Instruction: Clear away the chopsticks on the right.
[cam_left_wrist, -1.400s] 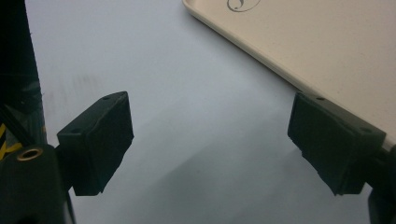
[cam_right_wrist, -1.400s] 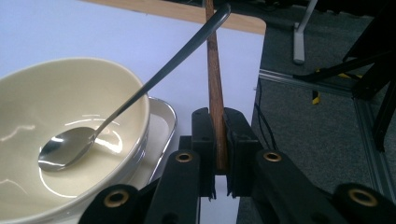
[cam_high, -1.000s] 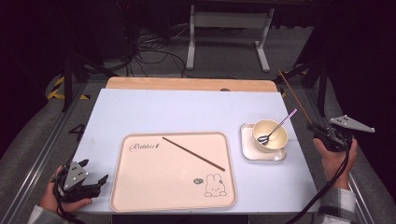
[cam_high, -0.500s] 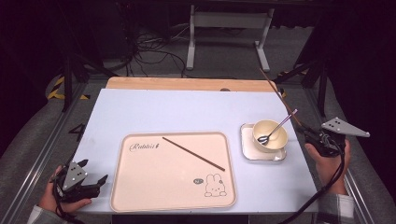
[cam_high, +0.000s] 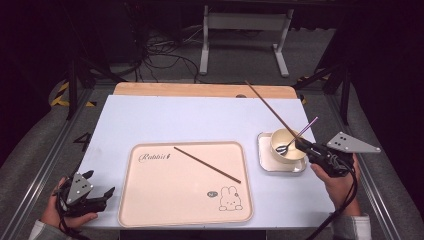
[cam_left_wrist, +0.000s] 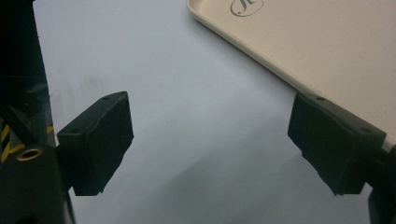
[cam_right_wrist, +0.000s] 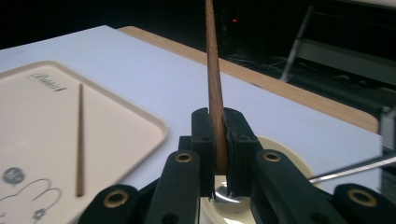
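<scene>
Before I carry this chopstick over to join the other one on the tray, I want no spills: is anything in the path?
Nothing stands between. The chopstick in the right gripper is above the bowl; bare table leads to the tray.

Tray at table centre bearing one chopstick, bowl with spoon on dish to its right

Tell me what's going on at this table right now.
A person is working with a gripper in each hand. The right gripper is shut on a brown chopstick, holding it above the cup that sits on a small square dish with a spoon in it. A second chopstick lies on the cream rabbit tray. The left gripper rests open at the table's near left corner, beside the tray, holding nothing.
</scene>
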